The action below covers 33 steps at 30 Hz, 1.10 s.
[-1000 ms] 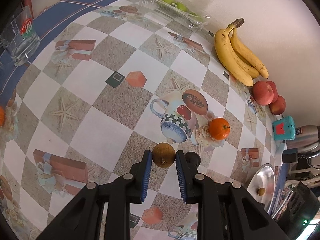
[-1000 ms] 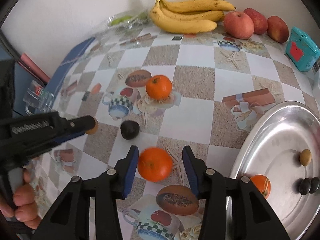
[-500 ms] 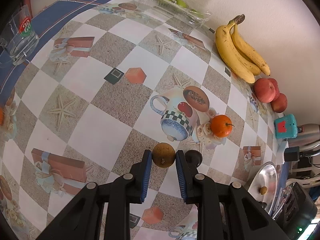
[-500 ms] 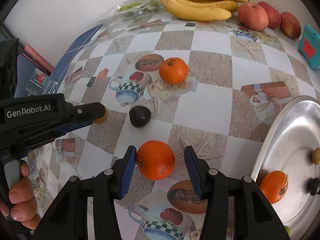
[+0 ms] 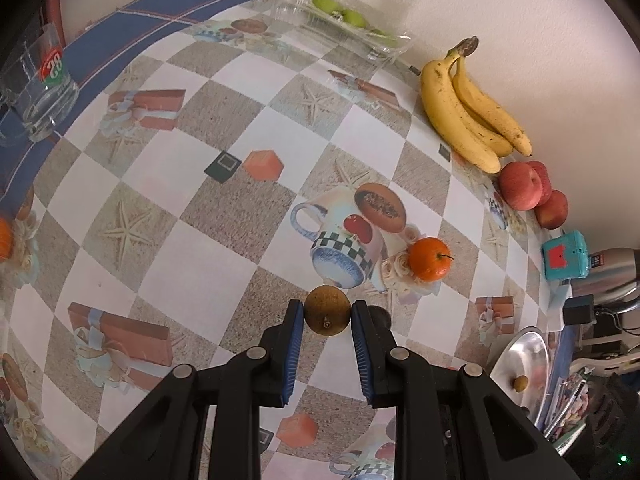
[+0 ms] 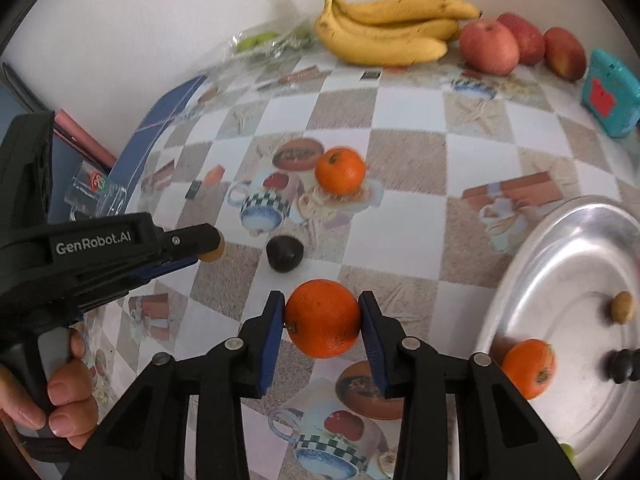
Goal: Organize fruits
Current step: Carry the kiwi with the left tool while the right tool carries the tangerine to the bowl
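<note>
Left tongs (image 5: 327,316) clamp a brown fruit (image 5: 327,315) — hiding most of the dark fruit (image 6: 284,253) behind; right tongs (image 6: 322,322) clamp an orange (image 6: 322,323).

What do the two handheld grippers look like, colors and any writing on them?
Both are matte black plastic with silver rivets and blue ribbed pads inside the fingers. The left gripper carries white "GenRobot.AI" lettering and a grey handle, held by a bare hand. The right gripper looks identical. No cables show.
</note>
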Tool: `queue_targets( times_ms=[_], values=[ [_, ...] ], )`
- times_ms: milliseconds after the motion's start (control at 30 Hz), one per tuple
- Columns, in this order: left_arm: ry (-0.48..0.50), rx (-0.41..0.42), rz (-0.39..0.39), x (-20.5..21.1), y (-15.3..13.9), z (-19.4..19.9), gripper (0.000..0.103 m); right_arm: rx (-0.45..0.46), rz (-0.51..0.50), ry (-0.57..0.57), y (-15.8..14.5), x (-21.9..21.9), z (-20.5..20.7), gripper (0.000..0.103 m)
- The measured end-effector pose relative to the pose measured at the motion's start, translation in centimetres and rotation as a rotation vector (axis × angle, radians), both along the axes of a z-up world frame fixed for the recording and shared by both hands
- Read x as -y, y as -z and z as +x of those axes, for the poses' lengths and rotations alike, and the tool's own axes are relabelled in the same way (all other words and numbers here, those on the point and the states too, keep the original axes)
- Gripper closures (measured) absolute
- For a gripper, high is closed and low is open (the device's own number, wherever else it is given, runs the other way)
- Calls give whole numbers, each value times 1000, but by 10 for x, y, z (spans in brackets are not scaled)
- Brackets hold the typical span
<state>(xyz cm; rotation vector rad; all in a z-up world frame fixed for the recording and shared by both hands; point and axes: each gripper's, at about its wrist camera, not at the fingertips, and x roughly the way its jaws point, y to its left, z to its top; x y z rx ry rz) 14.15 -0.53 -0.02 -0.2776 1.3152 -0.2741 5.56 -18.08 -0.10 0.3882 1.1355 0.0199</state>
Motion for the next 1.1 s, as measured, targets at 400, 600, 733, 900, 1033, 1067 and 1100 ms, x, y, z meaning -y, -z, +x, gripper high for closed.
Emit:
queue_targets(
  times_ms=[400,600,733,900,1033,1067,1100],
  values=[
    [5,23,3,8,-9,-3,77,44,-58,94,-28,29,-20,64],
    [25,41,-1,18,-17,-9,77,46,-69,177,-35,61,-34,64],
    [56,52,12,31,-20,-15,77,33,-103,237,-36,85,-45,64],
    [119,55,18,57,-22,-27,77,2,-169,285,-33,111,-57,64],
    [191,68,32,84,-25,-41,77,-9,-176,336,-33,136,-71,64],
    [212,72,35,91,-27,-46,77,-11,-176,347,-33,141,-73,64],
    [229,76,39,97,-28,-49,77,-15,-175,365,-33,148,-78,64]
  ],
)
